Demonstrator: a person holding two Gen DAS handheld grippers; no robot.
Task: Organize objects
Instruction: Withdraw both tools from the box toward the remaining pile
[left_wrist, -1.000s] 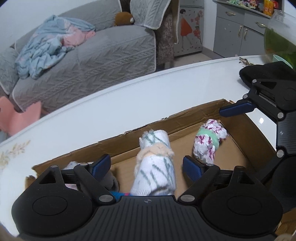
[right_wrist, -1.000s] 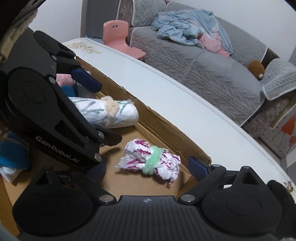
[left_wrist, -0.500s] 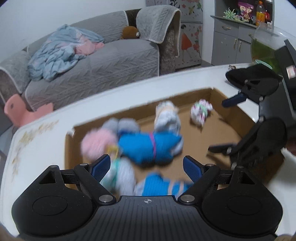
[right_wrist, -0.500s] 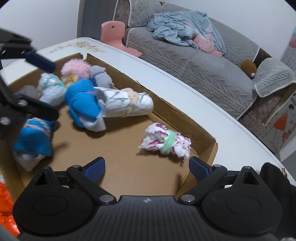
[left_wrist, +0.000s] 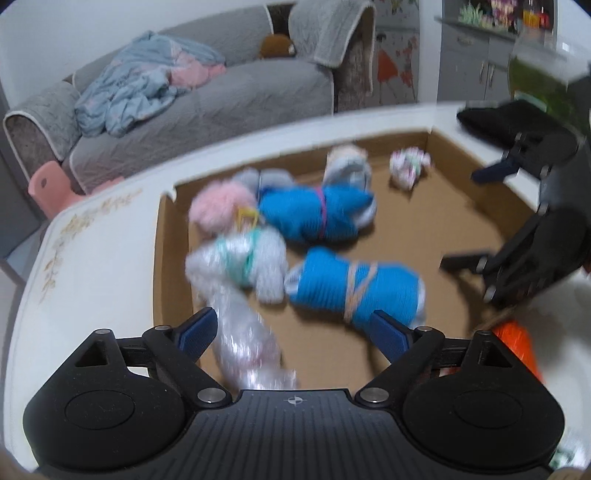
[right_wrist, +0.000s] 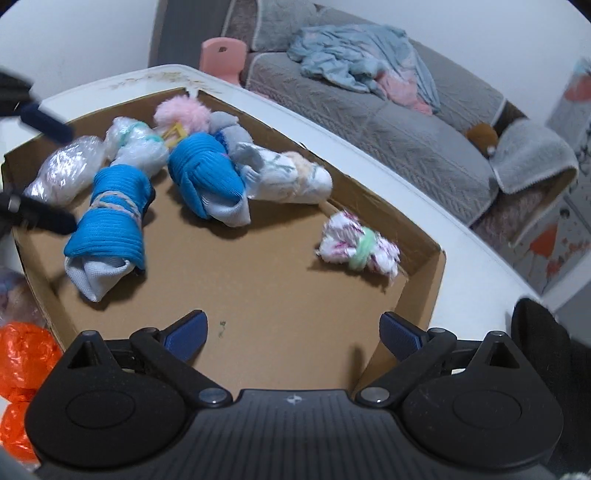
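Note:
A shallow cardboard box (left_wrist: 173, 266) (right_wrist: 373, 197) on the white table holds several rolled sock bundles. Among them are two blue rolls (left_wrist: 354, 291) (right_wrist: 110, 221), a white-and-green roll (right_wrist: 288, 181), a white-and-magenta roll with a green band (right_wrist: 358, 251) (left_wrist: 408, 168), a pink fluffy one (left_wrist: 221, 203) and clear-wrapped bundles (left_wrist: 243, 339). My left gripper (left_wrist: 293, 332) hovers over the box's near edge. Its jaws are opening, and the clear bundle lies below them untouched. My right gripper (right_wrist: 292, 332) (left_wrist: 476, 218) stands open over bare box floor, holding nothing.
Orange crinkly bundles (right_wrist: 22, 354) (left_wrist: 517, 343) lie on the table just outside the box. A black cloth item (right_wrist: 543, 343) (left_wrist: 509, 118) sits by the box's far corner. Past the table stand a grey sofa (left_wrist: 207, 103) and a pink chair (right_wrist: 221, 55).
My left gripper has drawn back from the white-and-green roll, which stays lying in the box, and now the whole box shows. My right gripper has backed off a little.

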